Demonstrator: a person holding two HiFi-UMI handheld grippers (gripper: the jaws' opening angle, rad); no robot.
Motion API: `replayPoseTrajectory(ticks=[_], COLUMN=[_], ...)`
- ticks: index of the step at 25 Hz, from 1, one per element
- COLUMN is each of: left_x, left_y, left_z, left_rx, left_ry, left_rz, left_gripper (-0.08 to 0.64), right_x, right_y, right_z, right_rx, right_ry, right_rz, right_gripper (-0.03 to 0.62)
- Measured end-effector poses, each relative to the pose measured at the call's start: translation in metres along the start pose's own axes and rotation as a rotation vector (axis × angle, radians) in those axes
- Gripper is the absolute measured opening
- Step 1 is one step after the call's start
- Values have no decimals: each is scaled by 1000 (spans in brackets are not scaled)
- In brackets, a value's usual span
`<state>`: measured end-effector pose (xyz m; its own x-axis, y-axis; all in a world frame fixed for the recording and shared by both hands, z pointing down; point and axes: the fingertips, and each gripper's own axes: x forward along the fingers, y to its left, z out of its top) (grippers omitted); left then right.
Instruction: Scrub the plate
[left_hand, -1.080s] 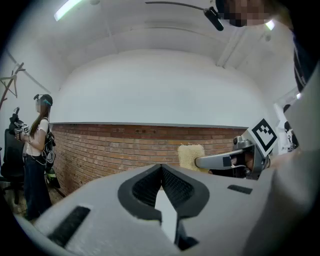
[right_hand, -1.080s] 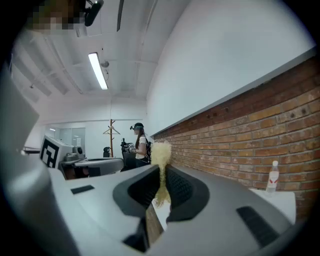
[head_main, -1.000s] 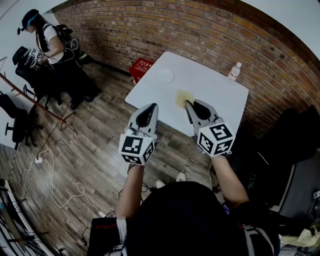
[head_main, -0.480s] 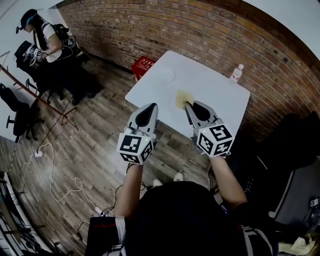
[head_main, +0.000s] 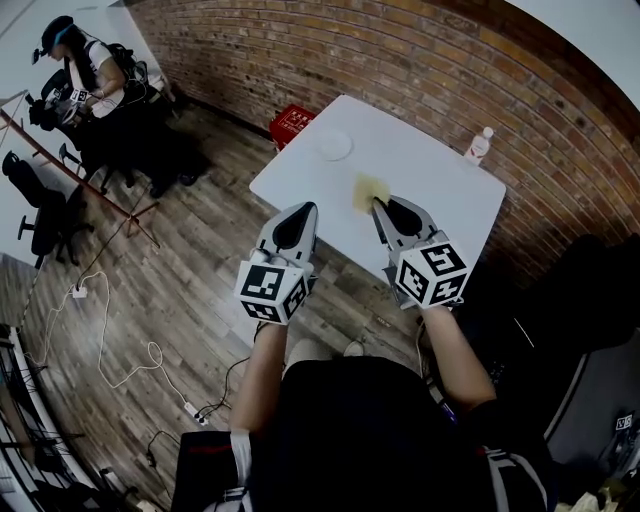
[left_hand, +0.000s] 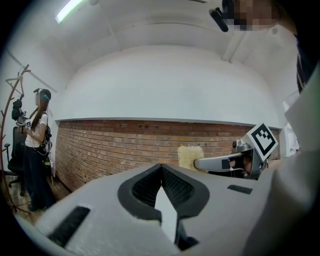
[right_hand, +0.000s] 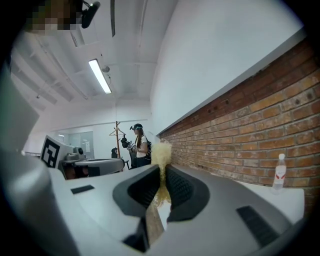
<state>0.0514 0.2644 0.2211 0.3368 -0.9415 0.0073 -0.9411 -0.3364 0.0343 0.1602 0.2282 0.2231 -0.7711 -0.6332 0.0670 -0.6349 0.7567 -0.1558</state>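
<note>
Approach step: right gripper (head_main: 378, 206) clamped on yellow sponge (head_main: 369, 190); left gripper (head_main: 308, 210) jaws together, empty. Plate (head_main: 334, 145) well ahead of both. Next, probably: close in, press sponge onto plate.

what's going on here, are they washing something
Not yet. A person stands at a white table with a gripper in each hand. The right gripper is shut on a yellow scrub pad. The left gripper is shut with nothing in it. Both are held level, short of the plate, which lies untouched on the far side of the table. A bottle stands at the far right corner.
</note>
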Motion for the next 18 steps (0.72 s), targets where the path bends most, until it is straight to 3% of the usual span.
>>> replayPoseTrajectory(ticks=[18], left_x=[19], left_y=[27], left_z=[-3], left_rx=[1], left_ry=[-3], left_rz=[33], left_gripper=[20], right_x=[27], right_y=[-21], right_z=[-8], right_rx=[14], right_ry=[15], right_rz=[11], right_gripper=[43])
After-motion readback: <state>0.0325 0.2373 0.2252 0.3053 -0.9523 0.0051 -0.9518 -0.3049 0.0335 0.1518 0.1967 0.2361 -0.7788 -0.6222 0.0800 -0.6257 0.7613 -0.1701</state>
